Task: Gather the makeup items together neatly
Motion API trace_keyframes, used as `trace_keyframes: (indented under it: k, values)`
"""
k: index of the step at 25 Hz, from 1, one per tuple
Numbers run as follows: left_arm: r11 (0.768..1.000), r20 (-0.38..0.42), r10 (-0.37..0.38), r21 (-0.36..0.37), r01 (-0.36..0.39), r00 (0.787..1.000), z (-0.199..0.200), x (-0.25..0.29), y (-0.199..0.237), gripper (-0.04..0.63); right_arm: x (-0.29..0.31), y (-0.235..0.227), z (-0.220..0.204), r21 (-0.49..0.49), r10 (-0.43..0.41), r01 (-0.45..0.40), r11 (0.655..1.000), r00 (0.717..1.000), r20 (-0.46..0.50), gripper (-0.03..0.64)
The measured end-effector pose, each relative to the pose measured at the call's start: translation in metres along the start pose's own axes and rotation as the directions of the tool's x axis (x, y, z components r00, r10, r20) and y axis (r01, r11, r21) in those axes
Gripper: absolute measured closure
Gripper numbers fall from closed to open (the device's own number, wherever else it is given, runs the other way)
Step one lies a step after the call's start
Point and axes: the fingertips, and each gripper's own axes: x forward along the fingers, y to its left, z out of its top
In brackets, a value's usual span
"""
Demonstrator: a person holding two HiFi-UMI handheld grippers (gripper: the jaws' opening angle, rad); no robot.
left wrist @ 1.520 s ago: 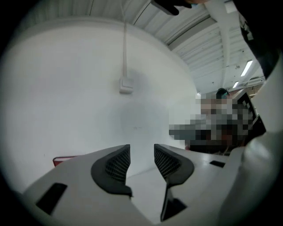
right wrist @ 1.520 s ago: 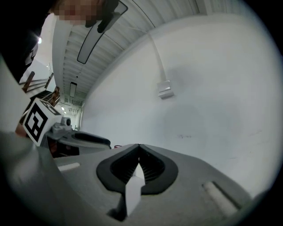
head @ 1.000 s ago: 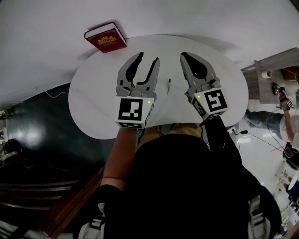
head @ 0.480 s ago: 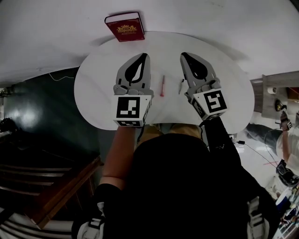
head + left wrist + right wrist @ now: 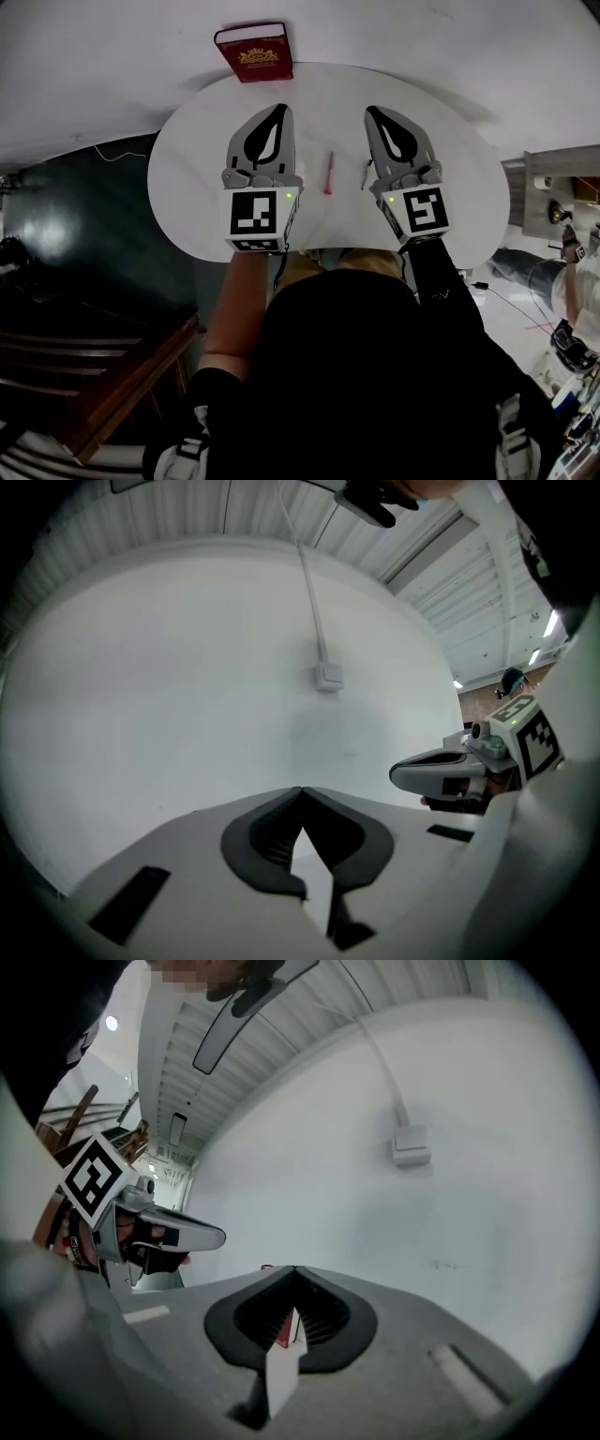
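A thin red makeup pencil [image 5: 329,173] lies on the round white table [image 5: 459,178], between my two grippers. A shorter pale pencil with a dark tip [image 5: 365,173] lies just right of it, beside the right gripper's jaws. My left gripper [image 5: 278,110] hovers left of the red pencil. Its jaws have just been closing and now meet with nothing between them [image 5: 300,790]. My right gripper [image 5: 371,112] is shut and holds nothing [image 5: 293,1269]. Both point level toward the white wall.
A dark red box with gold print [image 5: 254,52] sits at the table's far edge, and shows through the right jaws' gap [image 5: 284,1331]. A wall socket with a cable [image 5: 328,677] is ahead. The floor left of the table is dark.
The left jaws stood open a second ago and are shut now. Both grippers shifted a little over the table. The red pencil has come into view between them.
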Motion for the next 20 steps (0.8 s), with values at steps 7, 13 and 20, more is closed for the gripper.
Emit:
trace_keyframes:
  k: [7,13,20]
  values:
    - [1.000,-0.010,-0.014,-0.012,0.014,1.000,-0.004,-0.002,0.005,0.586,-0.002,0.004,0.004,-0.018,-0.004,0.005,1.000,1.000,0.022,0.612]
    - [1.000,-0.004,-0.021,-0.021,0.021,1.000,-0.002,-0.004,0.005,0.586,-0.009,0.010,0.005,-0.014,-0.008,0.008,1.000,1.000,0.003,0.612]
    - [0.998,0.005,-0.043,-0.036,0.044,0.999,0.001,-0.009,-0.003,0.586,-0.018,0.009,0.010,-0.005,-0.028,0.028,1.000,1.000,0.013,0.612]
